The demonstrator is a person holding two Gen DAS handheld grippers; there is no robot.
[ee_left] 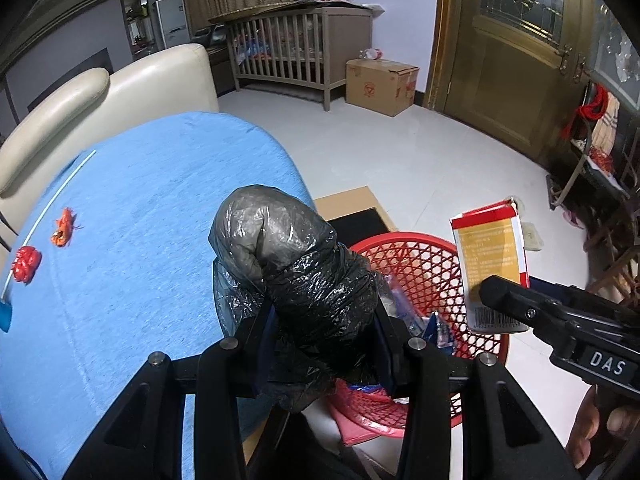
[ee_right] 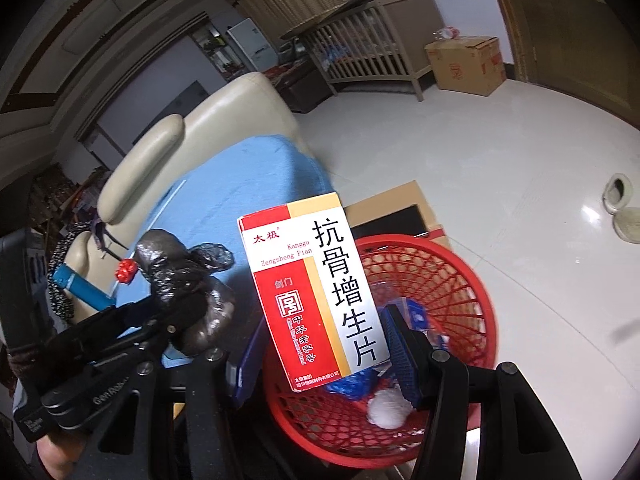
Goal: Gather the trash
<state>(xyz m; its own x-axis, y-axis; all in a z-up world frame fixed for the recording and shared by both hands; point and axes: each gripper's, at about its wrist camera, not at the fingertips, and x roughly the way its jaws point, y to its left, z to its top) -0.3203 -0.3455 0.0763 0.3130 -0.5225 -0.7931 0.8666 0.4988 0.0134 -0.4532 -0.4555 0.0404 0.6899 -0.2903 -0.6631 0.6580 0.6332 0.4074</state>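
Note:
My left gripper (ee_left: 324, 320) is shut on a crumpled black and grey plastic bag (ee_left: 288, 256), which it holds over the edge of the blue-clothed table (ee_left: 140, 184). My right gripper (ee_right: 324, 356) is shut on a red, gold and white medicine box (ee_right: 316, 296), upright above the red mesh basket (ee_right: 460, 280). The basket holds blue wrappers and a white wad (ee_right: 388, 406). In the left wrist view the box (ee_left: 490, 256) hangs over the basket's (ee_left: 432, 264) right rim. Two red scraps (ee_left: 26, 264) (ee_left: 64, 228) and a white stick (ee_left: 52, 208) lie on the cloth.
A cream padded seat (ee_left: 100, 96) backs the table. A flat cardboard box (ee_right: 400, 200) lies on the floor behind the basket. Farther off stand a wooden crib (ee_left: 296, 52), a carton (ee_left: 380, 84) and a brown door (ee_left: 512, 60). A blue object (ee_right: 84, 288) rests at the table's end.

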